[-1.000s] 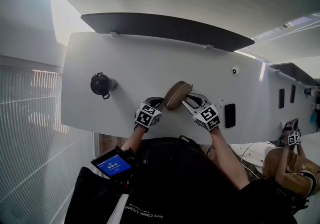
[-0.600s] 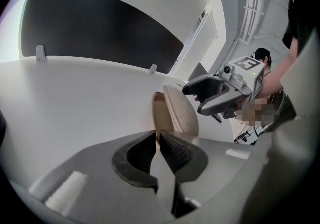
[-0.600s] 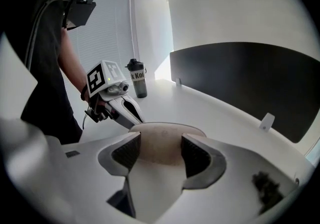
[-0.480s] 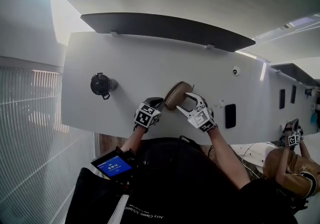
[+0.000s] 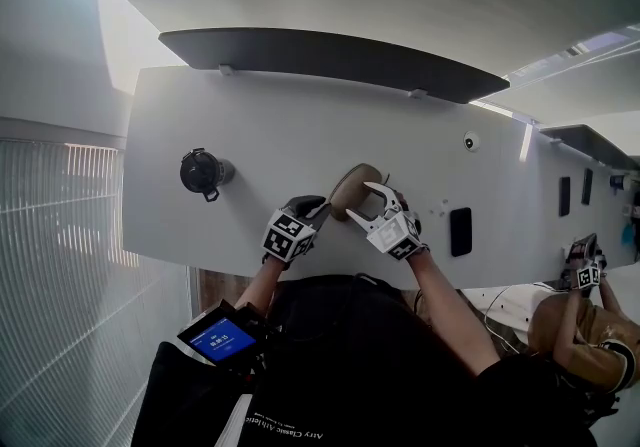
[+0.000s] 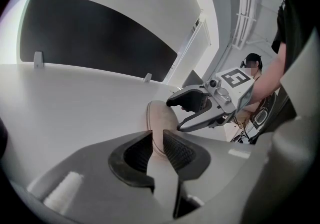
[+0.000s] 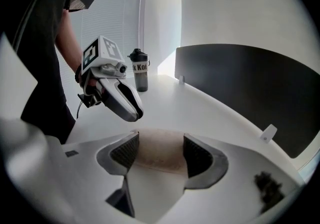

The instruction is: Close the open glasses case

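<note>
Wide white tabletop (image 5: 300,125) fills the middle of the head view, with a long dark panel (image 5: 330,55) along its far edge at the top. At lower centre, near the tabletop's near edge, sits the tan glasses case (image 5: 352,190), showing as one rounded shell; no opening into it can be made out from here.

And both tools are right on it! The right gripper (image 5: 370,203) comes in from the lower right, its jaws have just been opening and now stand spread wide. In the right gripper view the case (image 7: 159,152) lies between the pads, clear of both.

The left gripper (image 5: 316,208) sits at the case's left end. Its jaws have just been opening too, and there's a narrow gap, with the case's edge (image 6: 158,127) running down into it.

Off to the left, well apart, stands a dark bottle (image 5: 203,173).
</note>
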